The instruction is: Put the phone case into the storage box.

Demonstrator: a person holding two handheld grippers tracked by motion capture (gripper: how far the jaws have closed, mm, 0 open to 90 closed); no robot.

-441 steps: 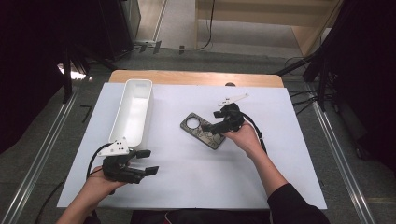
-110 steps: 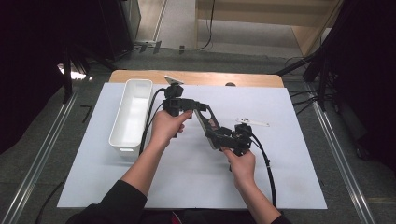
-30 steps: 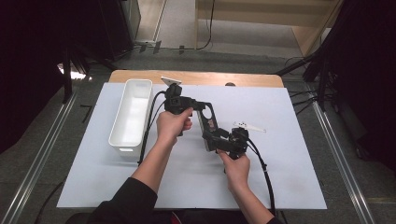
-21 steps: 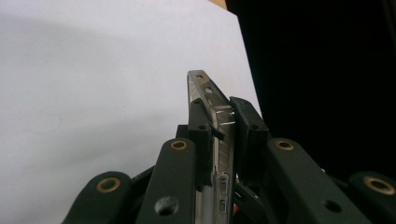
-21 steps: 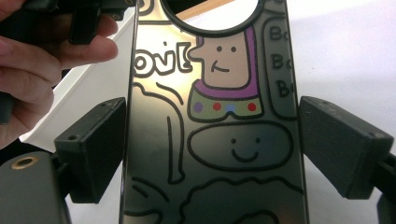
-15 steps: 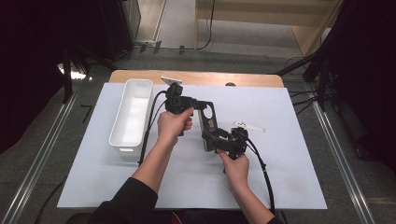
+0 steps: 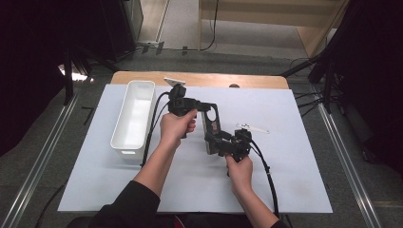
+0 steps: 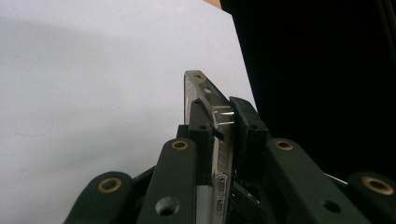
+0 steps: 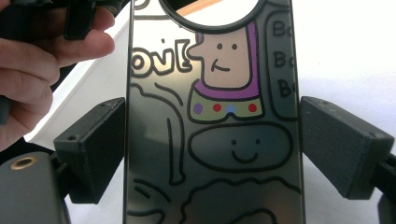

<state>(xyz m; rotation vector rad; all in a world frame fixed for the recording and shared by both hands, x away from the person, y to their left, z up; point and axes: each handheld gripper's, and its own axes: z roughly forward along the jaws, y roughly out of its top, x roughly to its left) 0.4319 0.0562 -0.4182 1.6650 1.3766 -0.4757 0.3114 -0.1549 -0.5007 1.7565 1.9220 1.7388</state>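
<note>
Both claws are on the phone case over the middle of the table, and it sits between them, lifted off the white sheet. The left claw has its jaws pressed on the case's upper end; in the left gripper view the case runs edge-on between the two black pads, clamped tight from both faces, with the white sheet behind it. The right claw takes the lower end. In the right gripper view the printed back of the case faces the camera: cartoon outlines, a purple-hooded figure, a smiling blob, and the round camera cut-out at the top. The right claw's two pads stand on either long edge; the left-hand pad meets the case, while the right-hand pad sits just off the edge, so whether that grip is fully closed is hard to call. The person's left hand shows beside the case there too. Off to the left, the long white tray lies on the sheet, well apart from the case.
</note>
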